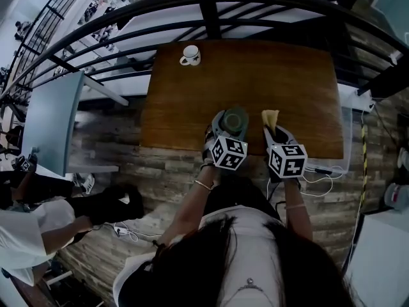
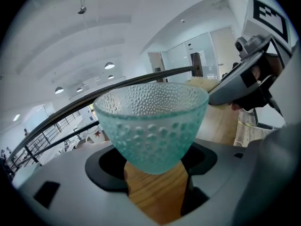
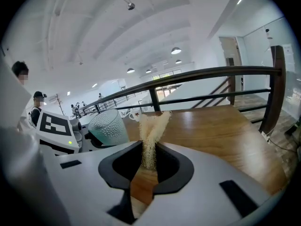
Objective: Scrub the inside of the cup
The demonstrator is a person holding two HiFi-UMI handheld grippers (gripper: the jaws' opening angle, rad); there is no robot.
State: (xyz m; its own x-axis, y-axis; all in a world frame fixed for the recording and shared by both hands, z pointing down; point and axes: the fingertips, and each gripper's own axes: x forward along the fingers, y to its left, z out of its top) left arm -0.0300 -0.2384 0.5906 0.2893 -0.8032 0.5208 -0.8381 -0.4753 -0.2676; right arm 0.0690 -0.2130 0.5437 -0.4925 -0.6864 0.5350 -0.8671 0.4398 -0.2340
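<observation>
Over the table's (image 3: pixel 211 126) near edge, the left gripper (image 2: pixel 155 173), jaws wide, clamps the cup (image 2: pixel 151 121) upright. Beside it the right gripper (image 3: pixel 149 161), jaws narrow, pinches a loofah (image 3: pixel 151 131). A mug (image 1: pixel 190 55) stands at the far edge.

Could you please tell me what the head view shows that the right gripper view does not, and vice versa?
Only the head view: the person's arms. Only the right gripper view: the jaws of the right tool pinching the lower end of the scrubber. Both: the glass cup held in the left tool, the scrubber and the wooden table.
</observation>
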